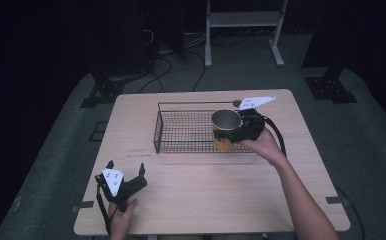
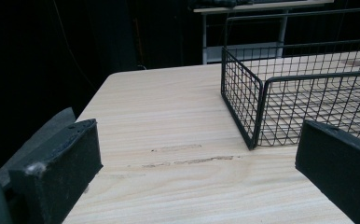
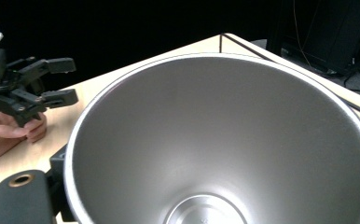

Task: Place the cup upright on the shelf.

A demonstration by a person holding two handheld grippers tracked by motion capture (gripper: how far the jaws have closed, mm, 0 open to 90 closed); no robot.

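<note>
An orange cup (image 1: 225,127) with a shiny steel inside (image 3: 225,140) is held upright at the right front part of a black wire basket (image 1: 157,125). My right gripper (image 1: 238,131) is shut on the cup from its right side. I cannot tell if the cup rests on the basket's floor. My left gripper (image 1: 126,169) is near the table's front left corner, open, with bare tabletop between its jaws (image 2: 197,158). The basket's near left corner (image 2: 255,107) lies ahead of it to the right. The left gripper (image 3: 61,81) also appears far off in the right gripper view.
The light wooden table (image 1: 201,200) has free surface in front of and left of the basket. Beyond the far edge, the dark floor holds cables (image 1: 161,65), black stand bases (image 1: 331,87) and a white metal frame (image 1: 243,30).
</note>
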